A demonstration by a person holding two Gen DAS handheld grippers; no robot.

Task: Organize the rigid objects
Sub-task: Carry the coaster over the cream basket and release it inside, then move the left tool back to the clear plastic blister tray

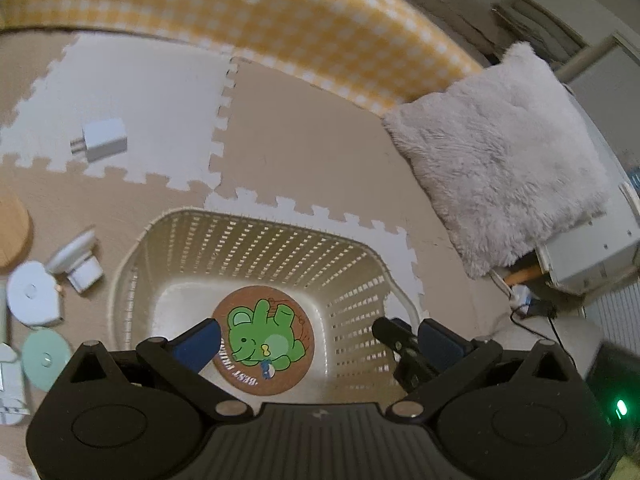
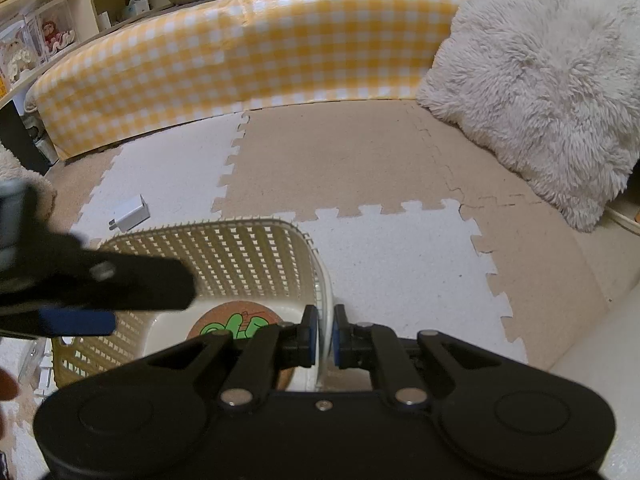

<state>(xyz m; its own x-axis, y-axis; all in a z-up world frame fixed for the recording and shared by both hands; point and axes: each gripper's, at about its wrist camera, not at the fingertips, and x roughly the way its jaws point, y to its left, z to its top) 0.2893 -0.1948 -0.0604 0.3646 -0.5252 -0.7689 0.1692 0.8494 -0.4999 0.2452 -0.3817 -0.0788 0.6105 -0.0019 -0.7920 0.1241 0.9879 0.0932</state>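
Left tongs (image 1: 316, 332) spread wide, nothing between them, hanging over the cream basket (image 1: 256, 240). Cork coaster (image 1: 262, 340) with a green cartoon animal lies flat on the basket floor. Right tongs (image 2: 325, 336) pinch the basket's right-hand rim (image 2: 326, 280). Basket sits on the foam floor mat (image 1: 304, 148). White charger (image 1: 102, 140) lies on the mat beyond the basket, well apart. More small white items (image 1: 36, 292) lie just left of the basket.

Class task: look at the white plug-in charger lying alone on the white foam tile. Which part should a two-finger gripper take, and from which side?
Grip the white charger across its boxy body, coming from above. It lies flat, prongs pointing sideways, so its two long flat sides give parallel faces; avoid the thin prongs.
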